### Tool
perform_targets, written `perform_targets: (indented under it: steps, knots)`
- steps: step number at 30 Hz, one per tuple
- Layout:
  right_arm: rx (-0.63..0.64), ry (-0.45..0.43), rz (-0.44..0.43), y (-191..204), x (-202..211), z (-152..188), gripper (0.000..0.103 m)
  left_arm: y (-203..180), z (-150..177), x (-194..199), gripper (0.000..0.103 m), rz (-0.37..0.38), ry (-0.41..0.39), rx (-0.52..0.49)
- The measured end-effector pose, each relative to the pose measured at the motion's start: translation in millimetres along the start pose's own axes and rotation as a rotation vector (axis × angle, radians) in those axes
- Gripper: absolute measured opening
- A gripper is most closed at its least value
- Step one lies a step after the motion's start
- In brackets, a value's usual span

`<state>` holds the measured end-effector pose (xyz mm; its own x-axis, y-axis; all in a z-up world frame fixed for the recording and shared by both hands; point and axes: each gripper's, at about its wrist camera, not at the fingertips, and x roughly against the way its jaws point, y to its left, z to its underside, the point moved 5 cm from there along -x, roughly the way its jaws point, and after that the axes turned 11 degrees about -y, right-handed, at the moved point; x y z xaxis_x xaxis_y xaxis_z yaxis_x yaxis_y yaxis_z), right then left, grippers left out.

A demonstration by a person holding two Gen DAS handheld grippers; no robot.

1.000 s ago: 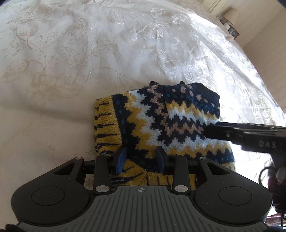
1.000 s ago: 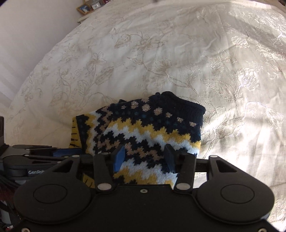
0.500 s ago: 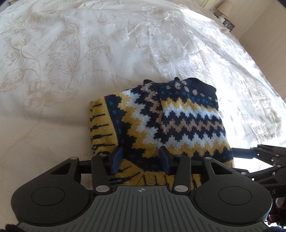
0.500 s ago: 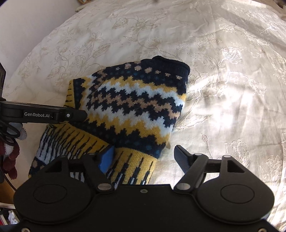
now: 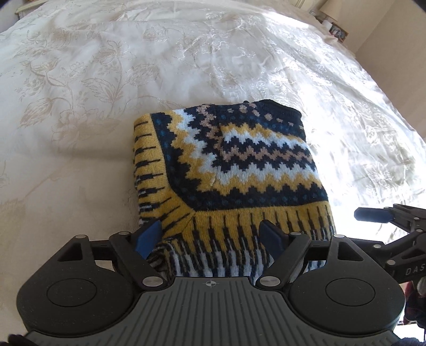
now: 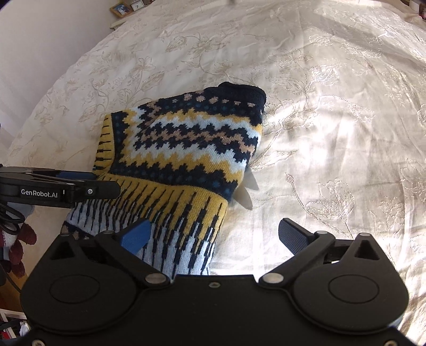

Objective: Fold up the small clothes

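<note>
Cream floral bedspread [image 5: 111, 79] bears the folded patterned sweater [image 5: 234, 165], lying flat near its front edge. Left gripper [image 5: 211, 237] spread wide, straddling the near hem, gripping nothing. Right gripper [image 6: 215, 235] likewise wide, empty, over the sweater's right corner.

A sunlit cream floral bedspread [image 5: 133, 79] fills the view; plain pale wall [image 6: 40, 53], perhaps framed photos [image 6: 121, 8] beyond

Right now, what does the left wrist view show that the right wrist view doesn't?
Only the left view shows a lamp by the far wall. Only the right view shows a white tag poking from the sweater's edge and picture frames. Both show the folded sweater on the bedspread, with both grippers open.
</note>
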<state>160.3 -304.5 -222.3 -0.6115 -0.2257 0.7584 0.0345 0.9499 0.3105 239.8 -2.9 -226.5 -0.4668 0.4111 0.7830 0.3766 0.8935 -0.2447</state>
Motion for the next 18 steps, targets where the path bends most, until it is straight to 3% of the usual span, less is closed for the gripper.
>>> perform_targets:
  steps: [15, 18]
  knots:
    - [-0.027, -0.128, -0.003, -4, 46, -15, 0.102, -32, -15, 71, 0.078, -0.209, -0.136, 0.002]
    - [-0.036, -0.156, -0.017, -3, 55, -21, 0.102, -38, -21, 79, 0.078, -0.205, -0.157, 0.012]
